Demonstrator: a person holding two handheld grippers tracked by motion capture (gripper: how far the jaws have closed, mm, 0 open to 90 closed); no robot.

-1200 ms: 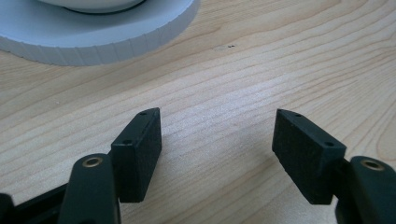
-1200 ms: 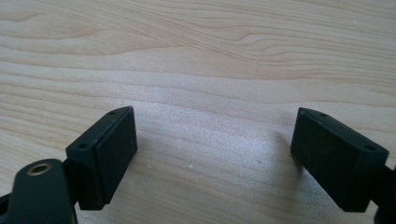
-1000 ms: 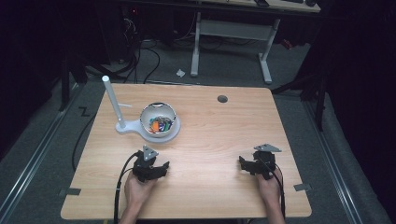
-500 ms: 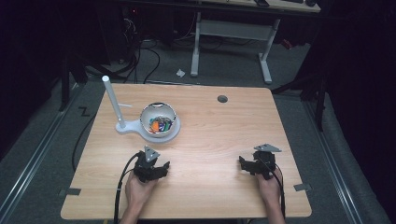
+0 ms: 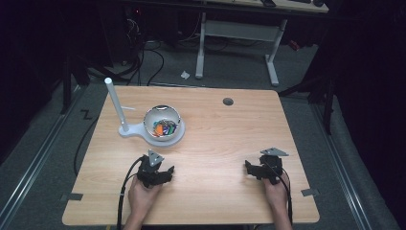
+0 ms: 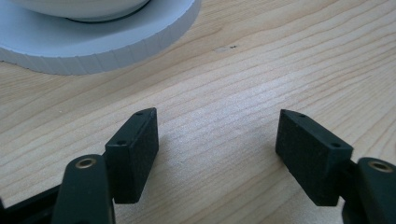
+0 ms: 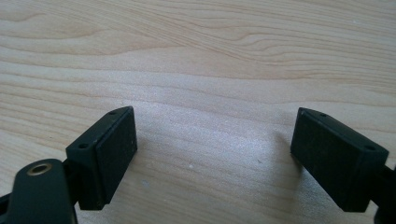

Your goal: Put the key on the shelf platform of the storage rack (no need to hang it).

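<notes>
Wooden table (image 5: 215, 124): white bowl (image 5: 163, 125) holds colourful bits; both grippers' jaws spread, empty.

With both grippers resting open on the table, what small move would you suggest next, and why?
Probably lift the left gripper forward toward the bowl of small colourful items. It sits nearest, open with nothing between its jaws, with the bowl's white base just ahead of it. The right gripper lies farther off.

My wooden table (image 5: 215, 143) has a little round hole (image 5: 228, 101) near the far edge. A white stand (image 5: 139, 132) with a tall post (image 5: 116, 103) sits on it, holding a bowl (image 5: 163, 122). My tongs rest low on the wood.
</notes>
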